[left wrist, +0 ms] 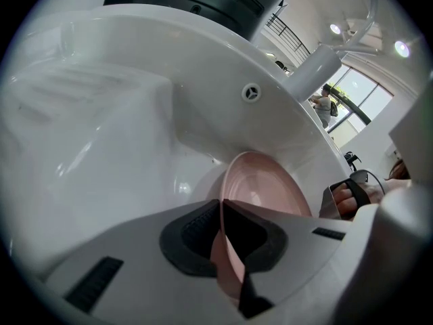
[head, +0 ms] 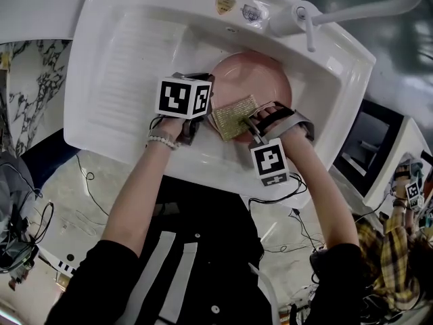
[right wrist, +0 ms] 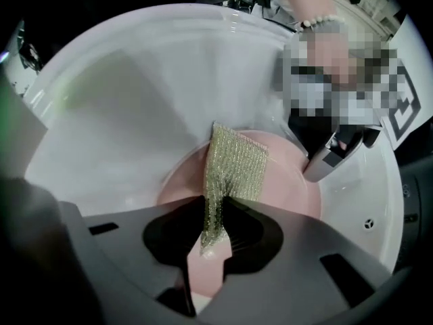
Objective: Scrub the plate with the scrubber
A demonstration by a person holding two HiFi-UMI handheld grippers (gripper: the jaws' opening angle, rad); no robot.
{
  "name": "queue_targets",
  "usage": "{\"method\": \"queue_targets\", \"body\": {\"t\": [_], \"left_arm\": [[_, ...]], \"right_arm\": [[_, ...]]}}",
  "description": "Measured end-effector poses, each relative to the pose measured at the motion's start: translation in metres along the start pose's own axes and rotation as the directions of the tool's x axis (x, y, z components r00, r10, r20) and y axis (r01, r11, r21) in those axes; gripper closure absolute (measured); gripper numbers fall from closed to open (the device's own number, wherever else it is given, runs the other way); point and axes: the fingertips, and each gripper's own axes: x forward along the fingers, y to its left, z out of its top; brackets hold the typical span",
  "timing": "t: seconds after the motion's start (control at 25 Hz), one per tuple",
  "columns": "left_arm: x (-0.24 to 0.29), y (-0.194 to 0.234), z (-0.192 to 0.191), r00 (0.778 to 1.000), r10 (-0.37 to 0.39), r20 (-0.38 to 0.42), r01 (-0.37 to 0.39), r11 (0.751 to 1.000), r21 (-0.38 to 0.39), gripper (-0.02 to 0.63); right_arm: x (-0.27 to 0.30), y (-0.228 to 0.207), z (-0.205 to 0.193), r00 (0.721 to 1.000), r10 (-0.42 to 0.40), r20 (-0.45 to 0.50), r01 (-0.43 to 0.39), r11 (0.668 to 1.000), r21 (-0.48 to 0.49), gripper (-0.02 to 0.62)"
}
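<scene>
Here the round pale pink plate [head: 260, 80] lay in the basin of the white ceramic sink [head: 128, 53], seemingly propped at a tilt. Its left rim was pinched edge-on between the nearly closed jaws of the left claw [left wrist: 221, 239]. The right claw [right wrist: 213, 232] was clamped on one end of the flat gold-green mesh scrubber [right wrist: 233, 161], whose long axis ran straight away from the jaws and across the plate's face. The face thus lay directly beyond the right claw's tips, so the right hand was nearer to it. By my judgement, the coming stroke had to follow that face while the left claw braced the rim
</scene>
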Motion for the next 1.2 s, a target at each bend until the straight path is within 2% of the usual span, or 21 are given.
{"method": "queue_targets", "body": {"t": [0.24, 0.44, 0.52, 0.6, 0.68, 0.76, 0.8, 0.92, 1.04, 1.12, 1.2], "left_arm": [[-0.001, 0.000, 0.000, 1.000, 0.000, 0.002, 0.000, 1.000, 0.001, 0.591], [0.000, 0.000, 0.000, 1.000, 0.003, 0.006, -0.003, 1.000, 0.006, 0.591], [0.000, -0.001, 0.000, 1.000, 0.002, 0.010, -0.002, 1.000, 0.009, 0.591], [0.000, -0.001, 0.000, 1.000, 0.000, 0.013, 0.000, 1.000, 0.010, 0.591], [0.000, -0.001, 0.000, 1.000, 0.000, 0.014, 0.000, 1.000, 0.010, 0.591], [0.000, -0.001, 0.000, 1.000, -0.001, 0.014, 0.001, 1.000, 0.010, 0.591], [0.000, -0.001, 0.000, 1.000, -0.002, 0.013, 0.001, 1.000, 0.011, 0.591], [0.000, -0.004, 0.000, 1.000, -0.010, 0.010, 0.009, 1.000, 0.026, 0.590], [-0.002, -0.008, 0.001, 1.000, -0.018, 0.013, 0.017, 0.999, 0.050, 0.559], [-0.005, -0.011, 0.003, 0.999, -0.023, 0.023, 0.022, 0.998, 0.061, 0.543], [-0.009, -0.013, 0.008, 0.999, -0.030, 0.038, 0.028, 0.997, 0.070, 0.513]], "right_arm": [[-0.012, 0.020, -0.005, 0.987, 0.159, 0.003, -0.159, 0.987, -0.006, 0.512], [-0.021, 0.037, -0.011, 0.959, 0.282, -0.007, -0.282, 0.959, 0.010, 0.512], [-0.026, 0.040, -0.012, 0.947, 0.321, 0.017, -0.322, 0.944, 0.067, 0.512], [-0.036, 0.032, -0.007, 0.939, 0.321, 0.127, -0.343, 0.912, 0.227, 0.512], [-0.049, 0.009, -0.002, 0.932, 0.224, 0.285, -0.334, 0.837, 0.434, 0.514], [-0.061, -0.021, -0.004, 0.921, 0.037, 0.387, -0.287, 0.736, 0.613, 0.513], [-0.066, -0.036, -0.006, 0.912, -0.062, 0.404, -0.260, 0.675, 0.690, 0.512], [-0.076, -0.065, -0.018, 0.883, -0.295, 0.365, -0.200, 0.467, 0.861, 0.512], [-0.081, -0.075, -0.028, 0.865, -0.416, 0.282, -0.172, 0.281, 0.944, 0.512], [-0.085, -0.077, -0.028, 0.848, -0.467, 0.250, -0.174, 0.201, 0.964, 0.513], [-0.089, -0.077, -0.027, 0.830, -0.510, 0.225, -0.171, 0.152, 0.973, 0.513]]}}
